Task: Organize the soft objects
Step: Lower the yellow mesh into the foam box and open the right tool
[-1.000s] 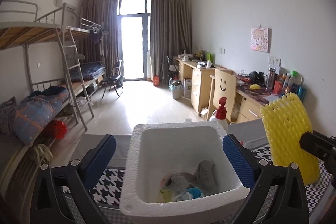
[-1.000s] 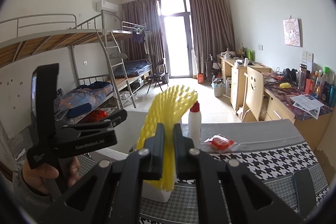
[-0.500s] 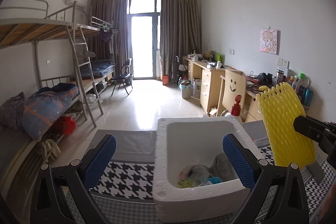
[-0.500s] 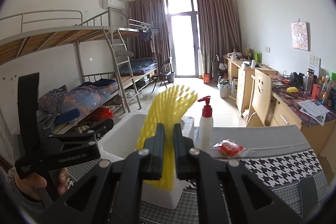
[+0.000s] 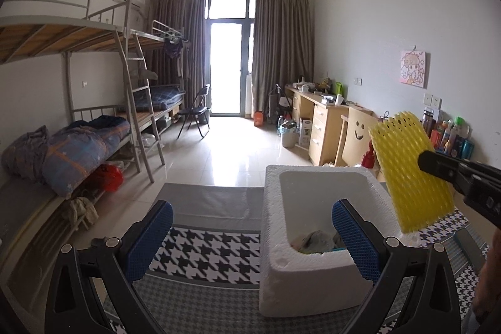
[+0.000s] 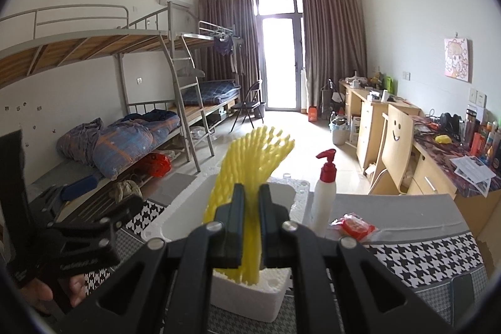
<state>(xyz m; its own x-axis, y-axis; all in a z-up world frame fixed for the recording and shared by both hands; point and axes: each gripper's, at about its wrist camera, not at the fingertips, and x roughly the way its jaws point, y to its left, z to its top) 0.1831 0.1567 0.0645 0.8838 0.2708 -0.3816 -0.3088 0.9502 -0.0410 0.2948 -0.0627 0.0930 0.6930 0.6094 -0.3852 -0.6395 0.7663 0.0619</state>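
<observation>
A white foam box stands on the houndstooth table cover, with crumpled soft cloths at its bottom. My right gripper is shut on a yellow foam net sleeve, held upright over the box's near edge. In the left wrist view the yellow sleeve hangs at the box's right side, clamped by the right gripper. My left gripper is open, nothing between its blue pads; its right finger overlaps the box's near right corner.
A white pump bottle with a red top and a red packet sit behind the box on the table. A hand holds the left gripper. Bunk beds stand left, desks and a chair right.
Both grippers have drifted left across the table, so the foam box now sits further right in both views. The yellow sleeve stays clamped and has come closer over the box.
</observation>
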